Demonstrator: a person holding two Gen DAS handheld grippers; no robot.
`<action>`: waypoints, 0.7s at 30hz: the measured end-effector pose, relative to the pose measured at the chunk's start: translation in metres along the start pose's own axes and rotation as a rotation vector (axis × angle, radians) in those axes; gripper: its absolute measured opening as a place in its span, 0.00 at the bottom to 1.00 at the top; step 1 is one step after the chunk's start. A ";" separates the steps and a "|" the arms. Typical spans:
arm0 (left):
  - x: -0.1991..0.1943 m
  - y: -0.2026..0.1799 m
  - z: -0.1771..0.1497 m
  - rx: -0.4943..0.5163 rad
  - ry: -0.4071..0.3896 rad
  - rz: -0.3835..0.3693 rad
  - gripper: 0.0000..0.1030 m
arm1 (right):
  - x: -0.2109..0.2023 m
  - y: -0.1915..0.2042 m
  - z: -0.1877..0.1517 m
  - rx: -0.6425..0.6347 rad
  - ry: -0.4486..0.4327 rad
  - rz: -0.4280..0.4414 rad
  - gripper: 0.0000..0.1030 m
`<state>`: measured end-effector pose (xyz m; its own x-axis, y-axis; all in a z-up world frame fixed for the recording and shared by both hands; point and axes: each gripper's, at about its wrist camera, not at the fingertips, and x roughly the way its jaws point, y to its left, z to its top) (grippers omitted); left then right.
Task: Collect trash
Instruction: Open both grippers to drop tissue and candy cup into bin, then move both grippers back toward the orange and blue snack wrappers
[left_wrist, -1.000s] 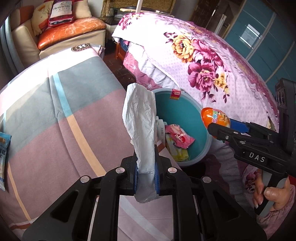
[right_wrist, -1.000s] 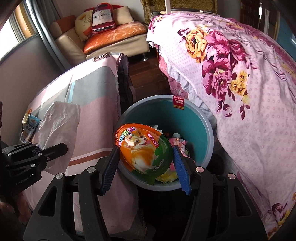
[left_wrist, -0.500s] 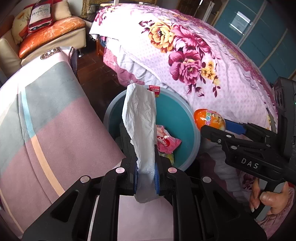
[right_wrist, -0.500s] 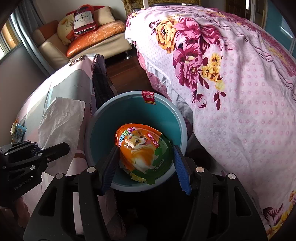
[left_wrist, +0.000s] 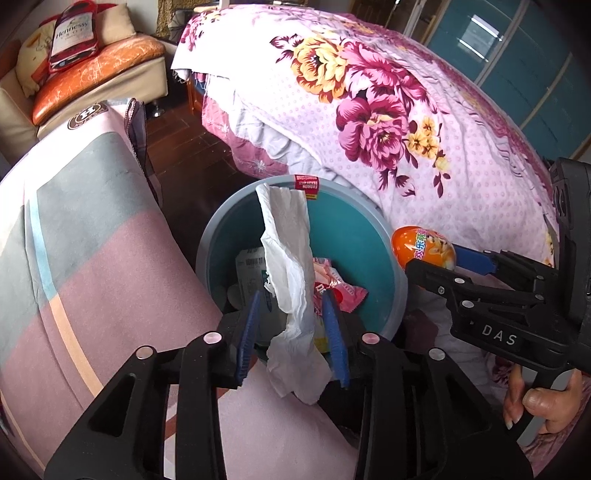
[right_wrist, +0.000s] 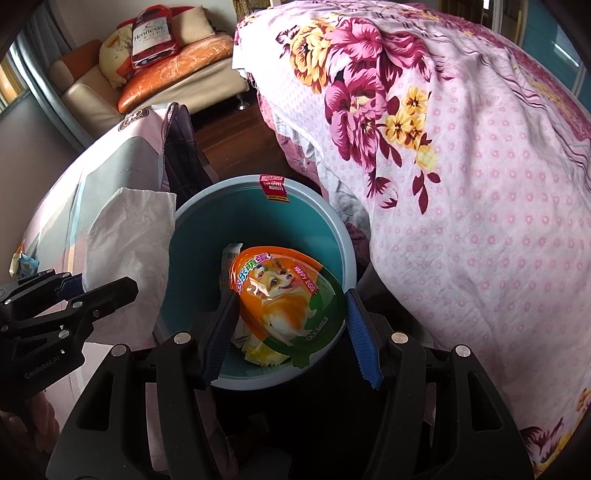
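Trash first: the crumpled white tissue (left_wrist: 291, 273) hangs between the blue pads of the left claw (left_wrist: 293, 332), right over the mouth of the teal bin (left_wrist: 354, 236). That claw's jaws are opening, and there's a clear gap on both sides of the tissue, so the pads aren't pressing on it.

Right claw (right_wrist: 290, 325) is about half open and clamped on the orange and green egg-shaped package (right_wrist: 288, 302) with a corgi printed on it. From the right wrist view the package sits over the bin's near rim; from the left wrist view it's just past the bin's right edge. A hand (left_wrist: 539, 402) grips that claw's handle to the right of the bin.

Inside the bin there's already a pink and red wrapper (left_wrist: 340, 288), a white printed pack (left_wrist: 251, 273) and some yellow wrappers (right_wrist: 262, 350) at the bottom. A red label (left_wrist: 306, 183) is stuck on the bin's far rim.

Left of the bin is a surface draped in pink, grey and blue striped cloth (left_wrist: 92, 266). Right of and behind the bin is a bed with a pink floral quilt (left_wrist: 369, 110). Well beyond the bin stands a cream sofa (left_wrist: 92, 88) with an orange cushion (left_wrist: 96, 74).
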<state>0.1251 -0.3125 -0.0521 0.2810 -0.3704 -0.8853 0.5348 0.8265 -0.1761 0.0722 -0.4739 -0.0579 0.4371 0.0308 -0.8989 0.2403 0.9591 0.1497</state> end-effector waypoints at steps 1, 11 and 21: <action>-0.002 0.001 0.000 -0.003 -0.013 0.011 0.67 | 0.001 0.000 0.000 0.001 0.004 -0.002 0.54; -0.011 0.027 -0.003 -0.056 -0.040 0.034 0.81 | 0.011 0.008 0.005 -0.007 0.030 -0.018 0.54; -0.032 0.068 -0.017 -0.128 -0.061 0.048 0.86 | 0.019 0.031 0.007 -0.027 0.082 -0.018 0.72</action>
<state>0.1391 -0.2373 -0.0431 0.3537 -0.3506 -0.8672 0.4145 0.8898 -0.1908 0.0940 -0.4452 -0.0671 0.3598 0.0358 -0.9323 0.2236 0.9668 0.1234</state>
